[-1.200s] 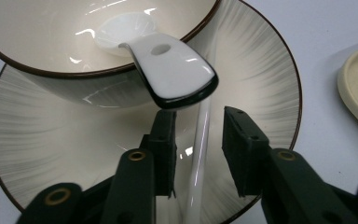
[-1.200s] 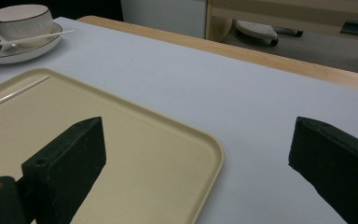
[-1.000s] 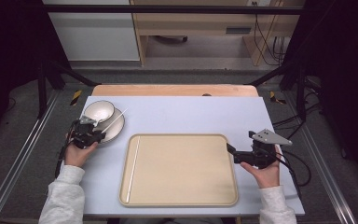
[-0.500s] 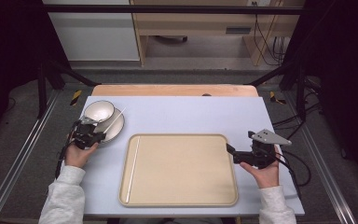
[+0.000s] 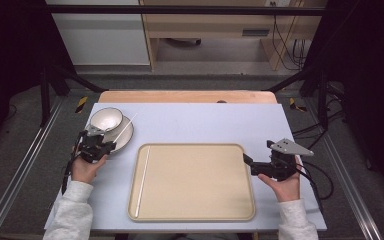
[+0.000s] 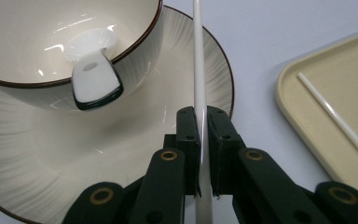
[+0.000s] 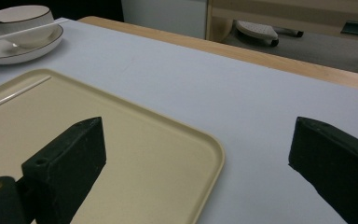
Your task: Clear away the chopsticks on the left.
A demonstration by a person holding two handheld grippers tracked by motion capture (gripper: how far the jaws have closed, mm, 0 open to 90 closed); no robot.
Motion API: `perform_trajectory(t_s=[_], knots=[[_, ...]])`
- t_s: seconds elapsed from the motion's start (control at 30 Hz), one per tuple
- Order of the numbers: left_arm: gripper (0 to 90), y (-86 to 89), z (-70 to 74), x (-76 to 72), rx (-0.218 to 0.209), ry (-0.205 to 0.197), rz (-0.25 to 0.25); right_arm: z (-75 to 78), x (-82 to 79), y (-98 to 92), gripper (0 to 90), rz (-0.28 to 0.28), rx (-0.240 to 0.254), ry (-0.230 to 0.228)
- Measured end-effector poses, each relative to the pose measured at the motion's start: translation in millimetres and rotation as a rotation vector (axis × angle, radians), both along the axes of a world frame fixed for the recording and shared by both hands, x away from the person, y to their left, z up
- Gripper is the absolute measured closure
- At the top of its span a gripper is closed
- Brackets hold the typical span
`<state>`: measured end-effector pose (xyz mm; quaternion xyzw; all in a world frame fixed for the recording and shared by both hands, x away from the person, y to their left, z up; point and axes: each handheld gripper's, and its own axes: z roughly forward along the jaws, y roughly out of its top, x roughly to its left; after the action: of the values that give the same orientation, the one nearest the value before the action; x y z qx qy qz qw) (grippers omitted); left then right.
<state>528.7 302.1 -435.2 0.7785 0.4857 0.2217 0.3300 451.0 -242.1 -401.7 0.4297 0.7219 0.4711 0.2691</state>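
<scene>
Two chopsticks lie apart on the bench (image 5: 205,120): one on the beige tray (image 5: 195,200), the other (image 6: 199,88) over the plate (image 6: 158,140), pinched by the left tongs (image 6: 200,140). Right tongs (image 7: 196,158) stand spread.

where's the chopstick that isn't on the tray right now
In the high view it is at the table's left, the white chopstick slanting over the plate beside the bowl, its near end pinched in the left gripper.
</scene>
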Motion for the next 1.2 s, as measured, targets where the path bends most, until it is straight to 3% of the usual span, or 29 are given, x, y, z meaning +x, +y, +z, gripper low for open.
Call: perform_trajectory(t_s=[0.13, 0.43, 0.63, 1.07, 1.2], knots=[[84.3, -7.4, 4.8, -9.8, 0.01, -0.012, 0.005, 0.6, -0.7, -0.5, 4.2, 0.0, 0.006, -0.001], [84.3, -25.6, 17.4, -33.6, -0.028, -0.079, 0.035, 1.5, -1.4, -1.6, 4.2, 0.0, 0.006, -0.005], [84.4, -40.2, 21.7, -49.8, -0.025, -0.101, 0.058, 2.5, -2.2, -2.5, 4.2, -0.004, 0.012, -0.009], [84.3, -70.1, 31.2, -85.6, -0.07, -0.139, 0.119, 4.5, -3.2, -5.0, 4.0, -0.006, 0.019, -0.016], [84.3, -80.1, 32.9, -94.4, -0.067, -0.151, 0.135, 4.3, -3.4, -4.5, 4.0, -0.004, 0.021, -0.014]])
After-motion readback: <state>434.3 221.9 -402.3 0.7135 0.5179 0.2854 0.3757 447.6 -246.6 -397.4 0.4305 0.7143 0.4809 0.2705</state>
